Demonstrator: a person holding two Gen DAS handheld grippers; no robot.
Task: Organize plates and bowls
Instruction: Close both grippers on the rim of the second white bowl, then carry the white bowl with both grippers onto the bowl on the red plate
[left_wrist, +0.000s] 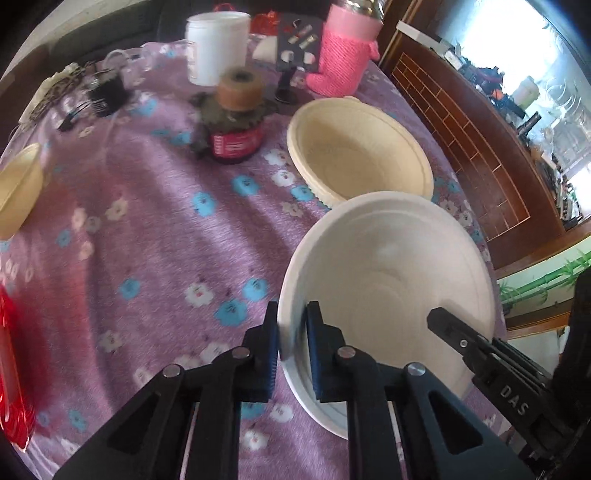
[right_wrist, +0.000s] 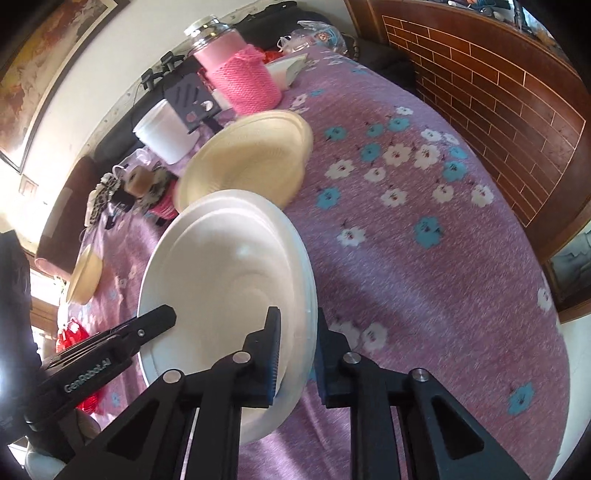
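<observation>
A white bowl (left_wrist: 388, 266) is held just above the purple flowered tablecloth. My left gripper (left_wrist: 293, 332) is shut on its left rim. My right gripper (right_wrist: 297, 343) is shut on the opposite rim of the same white bowl (right_wrist: 221, 273), which looks like two nested bowls. The right gripper's finger also shows in the left wrist view (left_wrist: 454, 332). A cream bowl (left_wrist: 362, 155) sits on the cloth just beyond the white one, and shows in the right wrist view (right_wrist: 247, 155). Another cream bowl (left_wrist: 18, 188) lies at the far left, also seen in the right wrist view (right_wrist: 85, 277).
A dark jar with a brown lid (left_wrist: 236, 122), a white tub (left_wrist: 216, 44), a pink knitted bottle (left_wrist: 343, 51) and a small stand (left_wrist: 295, 48) crowd the table's back. A red object (left_wrist: 11, 369) sits at the left edge. A wooden brick-pattern panel (right_wrist: 498, 92) borders the right.
</observation>
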